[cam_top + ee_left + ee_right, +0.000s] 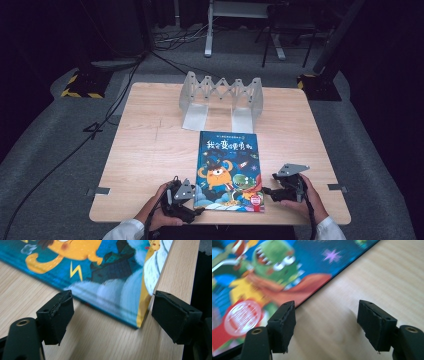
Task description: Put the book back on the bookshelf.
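Book flat on table, folding rack behind, well apart; left tongs, right tongs wide, empty.

Blue book with orange and green monsters on pale wood table

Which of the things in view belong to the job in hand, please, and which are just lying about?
In the job: picture book, flat on the table; left gripper and right gripper, both open at its near corners.
Lying about: folding grey book rack, floor cables.
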`<state>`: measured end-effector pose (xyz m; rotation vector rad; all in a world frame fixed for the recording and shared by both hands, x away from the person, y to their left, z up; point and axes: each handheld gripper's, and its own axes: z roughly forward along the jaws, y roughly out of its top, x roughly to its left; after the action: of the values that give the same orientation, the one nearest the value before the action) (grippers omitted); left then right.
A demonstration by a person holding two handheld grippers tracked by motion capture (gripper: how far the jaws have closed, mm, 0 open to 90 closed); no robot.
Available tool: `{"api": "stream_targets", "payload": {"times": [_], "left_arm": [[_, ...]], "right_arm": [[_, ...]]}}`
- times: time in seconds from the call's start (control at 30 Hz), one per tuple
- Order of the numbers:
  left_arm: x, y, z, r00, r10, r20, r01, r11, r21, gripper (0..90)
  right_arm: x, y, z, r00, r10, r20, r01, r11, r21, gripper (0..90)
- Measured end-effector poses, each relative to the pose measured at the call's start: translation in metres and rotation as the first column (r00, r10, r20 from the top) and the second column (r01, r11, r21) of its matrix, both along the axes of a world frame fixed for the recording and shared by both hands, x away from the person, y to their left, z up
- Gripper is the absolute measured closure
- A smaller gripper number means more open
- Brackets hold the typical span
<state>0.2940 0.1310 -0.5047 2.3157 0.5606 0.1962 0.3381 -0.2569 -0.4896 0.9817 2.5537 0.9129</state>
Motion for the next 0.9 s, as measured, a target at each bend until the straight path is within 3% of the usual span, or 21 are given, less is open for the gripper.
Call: {"api": "stream_targets", "payload": {"times": [0.07,0.17,0.3,0.4,0.5,0.57,0.6,0.67,0.73,0.8,0.87,0.9], "left_arm": [[0.0,0.008,0.0,0.9997,0.026,0.001,-0.026,0.9997,0.001,18.3],[0.001,0.018,0.0,0.9997,0.024,0.007,-0.024,0.9997,0.004,17.6],[0.003,0.022,0.0,0.9999,0.011,0.005,-0.011,0.9999,0.005,17.3],[0.003,0.025,0.0,0.9998,0.02,0.005,-0.02,0.9998,0.004,17.6],[0.002,0.031,0.0,0.9998,0.017,0.005,-0.017,0.9998,0.004,20.1],[0.002,0.035,0.0,0.9996,0.022,0.015,-0.022,0.9997,-0.008,23.4],[0.002,0.039,0.0,0.9988,0.046,0.018,-0.046,0.9987,-0.02,28.8],[0.003,0.042,0.001,0.9989,0.043,0.017,-0.043,0.9988,-0.024,37.5],[0.005,0.04,0.001,0.9986,0.05,0.016,-0.049,0.9984,-0.027,39.1],[0.009,0.035,0.001,0.9985,0.052,0.017,-0.052,0.9983,-0.027,41.8],[0.011,0.03,0.001,0.9988,0.045,0.018,-0.044,0.9986,-0.028,45.7],[0.011,0.028,0.001,0.9989,0.044,0.019,-0.043,0.9986,-0.03,45.7]], "right_arm": [[-0.012,-0.001,0.003,0.9992,0.032,-0.023,-0.032,0.9995,0.005,32.7],[-0.028,-0.002,0.006,0.9968,0.054,-0.058,-0.055,0.9983,-0.021,34.5],[-0.044,0.004,0.011,0.9919,0.061,-0.112,-0.075,0.9902,-0.118,42.5],[-0.05,0.011,0.018,0.9854,0.065,-0.158,-0.095,0.9763,-0.194,46.6],[-0.054,0.024,0.021,0.9708,0.089,-0.223,-0.144,0.9587,-0.245,52.9],[-0.054,0.026,0.022,0.9685,0.095,-0.23,-0.154,0.9557,-0.251,54.0],[-0.054,0.028,0.022,0.9674,0.092,-0.236,-0.153,0.9551,-0.254,55.0],[-0.054,0.033,0.023,0.9637,0.1,-0.248,-0.166,0.95,-0.264,59.3],[-0.056,0.037,0.025,0.9545,0.11,-0.277,-0.187,0.9446,-0.269,63.5],[-0.055,0.04,0.026,0.9519,0.11,-0.286,-0.198,0.9337,-0.299,69.0],[-0.05,0.045,0.027,0.9429,0.111,-0.314,-0.219,0.9166,-0.334,71.9],[-0.05,0.045,0.027,0.9429,0.111,-0.314,-0.219,0.9166,-0.334,71.9]]}}
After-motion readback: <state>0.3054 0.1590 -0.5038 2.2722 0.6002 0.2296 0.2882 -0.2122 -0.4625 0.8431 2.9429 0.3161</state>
